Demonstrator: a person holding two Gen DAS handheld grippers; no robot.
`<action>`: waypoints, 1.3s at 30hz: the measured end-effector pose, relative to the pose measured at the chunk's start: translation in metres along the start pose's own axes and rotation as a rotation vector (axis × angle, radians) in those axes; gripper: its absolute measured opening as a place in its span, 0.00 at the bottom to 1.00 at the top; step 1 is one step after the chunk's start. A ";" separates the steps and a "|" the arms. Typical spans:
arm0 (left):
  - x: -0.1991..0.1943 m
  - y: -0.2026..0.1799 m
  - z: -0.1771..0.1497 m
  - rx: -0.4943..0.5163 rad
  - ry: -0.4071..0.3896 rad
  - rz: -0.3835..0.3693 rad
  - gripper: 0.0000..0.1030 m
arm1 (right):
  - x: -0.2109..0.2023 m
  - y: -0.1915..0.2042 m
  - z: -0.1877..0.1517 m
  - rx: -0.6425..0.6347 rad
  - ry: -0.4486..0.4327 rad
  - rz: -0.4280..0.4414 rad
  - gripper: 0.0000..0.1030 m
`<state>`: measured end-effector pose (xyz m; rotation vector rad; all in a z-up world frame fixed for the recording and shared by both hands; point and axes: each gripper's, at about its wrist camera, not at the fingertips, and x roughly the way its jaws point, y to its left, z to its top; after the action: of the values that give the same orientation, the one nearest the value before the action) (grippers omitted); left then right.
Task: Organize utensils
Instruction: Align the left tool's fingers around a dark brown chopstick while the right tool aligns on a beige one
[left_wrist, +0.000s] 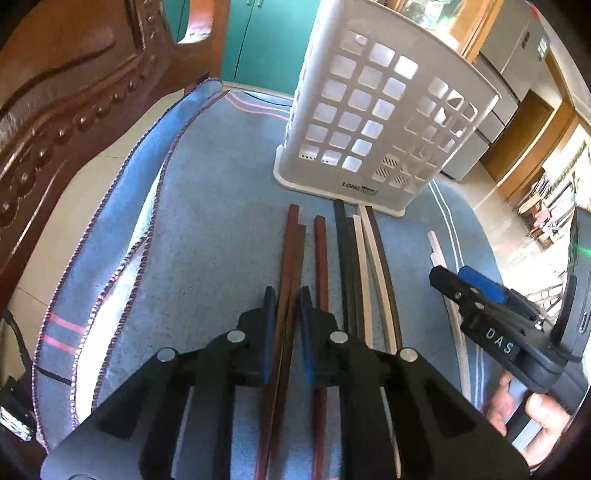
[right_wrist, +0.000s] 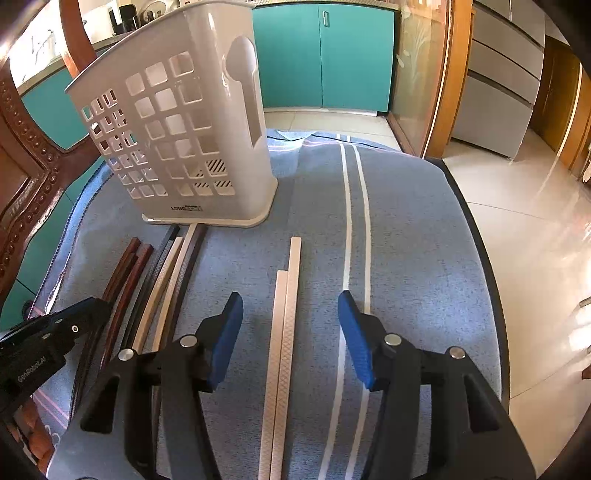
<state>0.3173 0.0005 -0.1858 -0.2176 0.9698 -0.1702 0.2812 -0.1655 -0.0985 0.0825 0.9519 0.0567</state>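
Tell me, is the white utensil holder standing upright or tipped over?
Upright: the white utensil holder stands on its flat base on the blue towel, open top upward.

White lattice basket (right_wrist: 173, 147), blue white-striped towel (right_wrist: 406, 240), reddish-brown chopsticks (left_wrist: 291, 266).

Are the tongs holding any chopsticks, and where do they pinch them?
The left tongs pinch two reddish-brown chopsticks around mid-length. The right tongs are open around the white chopsticks, holding nothing.

Reddish chopsticks (left_wrist: 291, 288) lower ends cut off by frame edge; basket (left_wrist: 376, 110) top cropped.
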 end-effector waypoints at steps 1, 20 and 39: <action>0.000 -0.001 -0.001 0.010 -0.003 0.006 0.13 | 0.000 0.000 0.000 0.000 -0.001 0.000 0.52; 0.005 -0.037 -0.013 0.167 -0.030 0.142 0.48 | -0.010 0.013 -0.001 -0.048 -0.050 0.066 0.56; -0.025 -0.036 -0.011 0.142 -0.071 0.029 0.18 | 0.000 0.019 -0.007 -0.090 -0.011 0.046 0.56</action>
<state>0.2921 -0.0292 -0.1628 -0.0784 0.8864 -0.2025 0.2752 -0.1461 -0.1014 0.0218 0.9353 0.1411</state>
